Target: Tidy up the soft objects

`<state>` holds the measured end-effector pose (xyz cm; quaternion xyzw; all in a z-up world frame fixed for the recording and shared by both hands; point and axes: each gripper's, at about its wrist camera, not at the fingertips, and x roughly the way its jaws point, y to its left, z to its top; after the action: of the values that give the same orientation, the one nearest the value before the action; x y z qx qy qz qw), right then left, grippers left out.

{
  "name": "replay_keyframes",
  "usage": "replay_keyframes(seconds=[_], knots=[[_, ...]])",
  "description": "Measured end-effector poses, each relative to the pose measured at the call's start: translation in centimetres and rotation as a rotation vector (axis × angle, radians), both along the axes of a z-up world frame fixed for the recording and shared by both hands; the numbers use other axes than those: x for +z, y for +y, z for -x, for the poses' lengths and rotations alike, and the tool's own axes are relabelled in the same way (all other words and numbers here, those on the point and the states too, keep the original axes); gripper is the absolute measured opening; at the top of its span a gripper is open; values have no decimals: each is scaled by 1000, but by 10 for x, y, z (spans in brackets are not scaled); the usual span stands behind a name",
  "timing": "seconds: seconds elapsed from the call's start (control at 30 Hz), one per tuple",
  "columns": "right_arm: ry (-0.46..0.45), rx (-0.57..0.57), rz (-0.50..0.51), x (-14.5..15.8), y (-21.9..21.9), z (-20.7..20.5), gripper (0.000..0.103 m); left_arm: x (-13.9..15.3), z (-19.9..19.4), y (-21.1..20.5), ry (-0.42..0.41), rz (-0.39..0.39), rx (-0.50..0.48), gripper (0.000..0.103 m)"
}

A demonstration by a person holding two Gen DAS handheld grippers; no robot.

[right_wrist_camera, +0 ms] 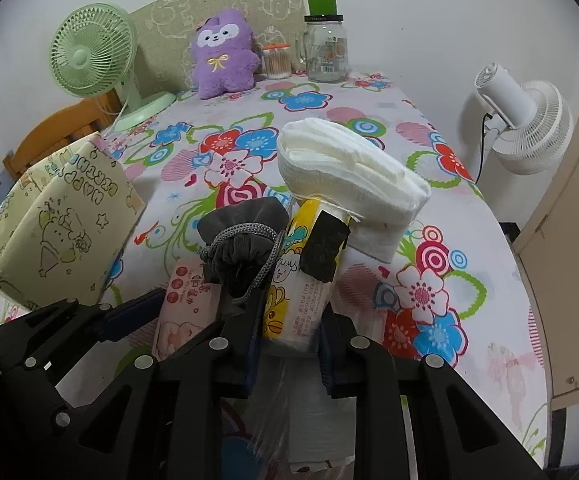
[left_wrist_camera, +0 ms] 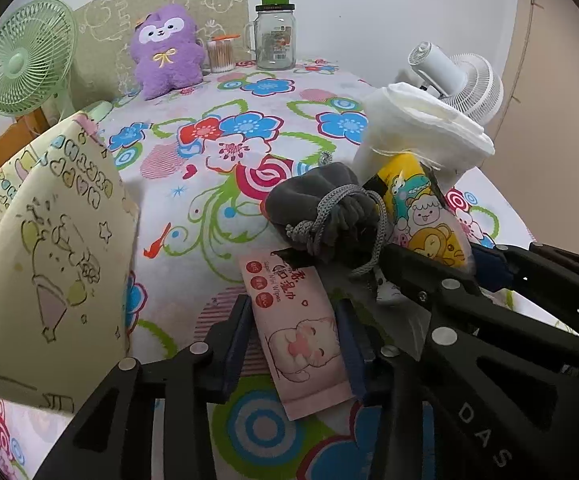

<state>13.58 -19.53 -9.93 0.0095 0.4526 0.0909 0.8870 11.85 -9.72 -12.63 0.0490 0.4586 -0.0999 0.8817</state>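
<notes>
Left gripper (left_wrist_camera: 295,344) clenched on the pink wet-wipes pack (left_wrist_camera: 301,336), near the front of the flowery tablecloth (left_wrist_camera: 217,92). Right gripper (right_wrist_camera: 289,344) clenched on the yellow cartoon tissue pack (right_wrist_camera: 297,292), just right of the wipes. Grey drawstring pouch (left_wrist_camera: 321,208) touching both packs, resting in the middle. White folded cloth roll (right_wrist_camera: 345,172) leaning on top of the tissue pack.

Could go wrong: pulling either pack away might tip the white roll and send it rolling off the right side of the table. Might drag the pouch too, since its grey cord (left_wrist_camera: 369,240) hangs over the right gripper's finger. Soft packs squash easily, so could slip out of a loose pinch. Yellow gift bag (left_wrist_camera: 53,248) standing at the left, its mouth hard to see, so dropping things in could miss.

Hard to make out: black patch (right_wrist_camera: 323,244) on the tissue pack, maybe tape. Bottom of the tissue pack hidden behind the jaws. Something clear and crinkly under the right gripper, too blurry to name.
</notes>
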Motion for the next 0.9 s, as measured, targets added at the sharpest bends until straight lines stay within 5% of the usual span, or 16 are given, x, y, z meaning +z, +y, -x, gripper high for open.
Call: replay_keyframes(seconds=[0.9], knots=[[-68, 8, 45, 28, 22, 36, 26, 23, 36, 19, -74, 18, 9, 42]])
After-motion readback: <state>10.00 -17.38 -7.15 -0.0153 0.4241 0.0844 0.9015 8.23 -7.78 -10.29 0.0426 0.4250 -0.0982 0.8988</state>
